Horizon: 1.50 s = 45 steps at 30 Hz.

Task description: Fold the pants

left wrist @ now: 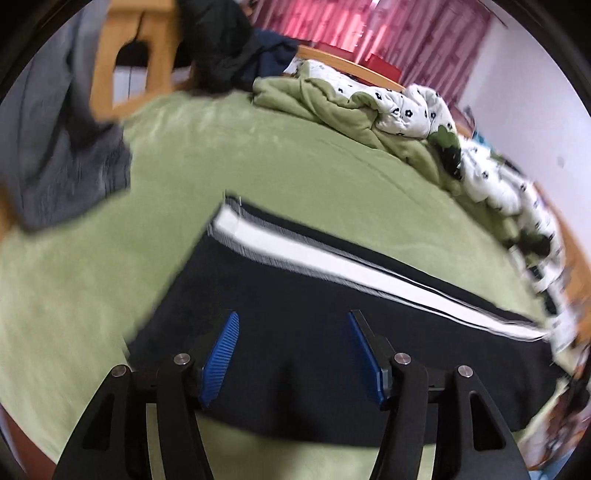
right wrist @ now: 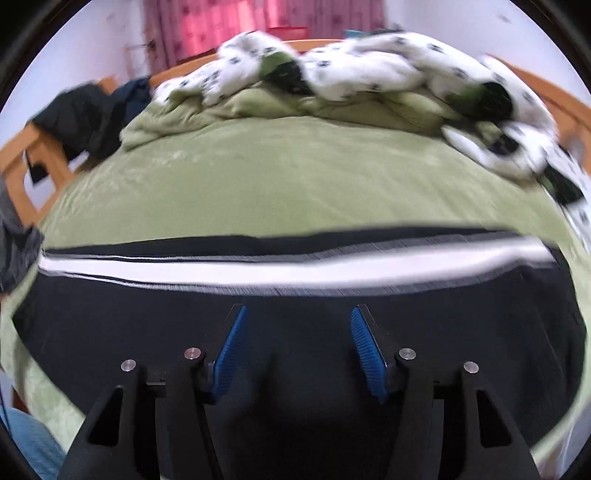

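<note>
Black pants (left wrist: 295,332) with a white side stripe (left wrist: 332,262) lie flat on the green bed sheet (left wrist: 92,277). My left gripper (left wrist: 293,317) hovers above the pants near their left end, jaws apart, blue pads bare, nothing between them. In the right wrist view the same pants (right wrist: 147,321) stretch across the frame, the white stripe (right wrist: 258,271) along their far edge. The right gripper (right wrist: 298,312) stands open over the dark cloth, holding nothing.
A crumpled green and white flowered quilt (left wrist: 399,110) lies along the far side of the bed. Grey clothing (left wrist: 62,147) lies at the left, dark clothes (left wrist: 236,48) over the wooden bed frame (left wrist: 107,66). Pink curtains (right wrist: 207,26) hang behind.
</note>
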Motion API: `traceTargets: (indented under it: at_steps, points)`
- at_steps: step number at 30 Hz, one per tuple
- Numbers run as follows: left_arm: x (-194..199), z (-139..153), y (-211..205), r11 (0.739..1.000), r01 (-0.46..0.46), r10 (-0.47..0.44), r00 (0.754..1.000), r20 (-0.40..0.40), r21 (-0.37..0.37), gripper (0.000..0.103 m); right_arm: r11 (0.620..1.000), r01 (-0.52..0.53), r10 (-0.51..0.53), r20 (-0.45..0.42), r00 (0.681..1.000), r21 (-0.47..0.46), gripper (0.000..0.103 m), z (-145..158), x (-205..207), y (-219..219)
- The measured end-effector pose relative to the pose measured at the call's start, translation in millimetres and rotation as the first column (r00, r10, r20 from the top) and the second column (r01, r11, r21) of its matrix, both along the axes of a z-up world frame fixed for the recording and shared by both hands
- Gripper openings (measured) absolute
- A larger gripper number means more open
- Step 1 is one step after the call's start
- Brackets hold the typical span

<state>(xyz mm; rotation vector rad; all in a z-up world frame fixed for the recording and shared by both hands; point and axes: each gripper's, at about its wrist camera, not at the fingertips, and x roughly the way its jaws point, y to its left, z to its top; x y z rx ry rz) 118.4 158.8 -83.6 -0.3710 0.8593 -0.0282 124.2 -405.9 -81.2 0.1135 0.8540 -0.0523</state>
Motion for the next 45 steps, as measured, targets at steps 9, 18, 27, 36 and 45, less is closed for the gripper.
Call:
traceTargets:
  at_steps: [9,18,27,36,45]
  points:
    - [-55,-33,13,0.999,0.022,-0.026,0.994,-0.109,-0.042,0.056,0.993,0.101,-0.103,0.030,0.994,0.063,0.057,40,-70,0]
    - [-75,-69,61,0.982,-0.113,0.094,0.987,-0.126,-0.149,0.058,0.999,-0.037,0.037,0.044,0.998,0.015,0.057,69,-79,95]
    - [-28,-90,93,0.936,-0.153,0.146,0.988,-0.045,-0.318,0.058,0.992,-0.092,0.094,-0.032,0.995,0.085,0.057,52,-75,151]
    - [13,-76,111,0.919,-0.253,0.240,0.967,-0.081,-0.304,0.022,0.996,-0.076,0.078,-0.042,0.996,0.051,0.057,64,-81,158]
    - [16,61,-3,0.989,-0.039,0.020,0.991,0.136,0.141,0.021,0.992,-0.075,0.070,0.053,0.996,0.102,0.057,59,-75,137]
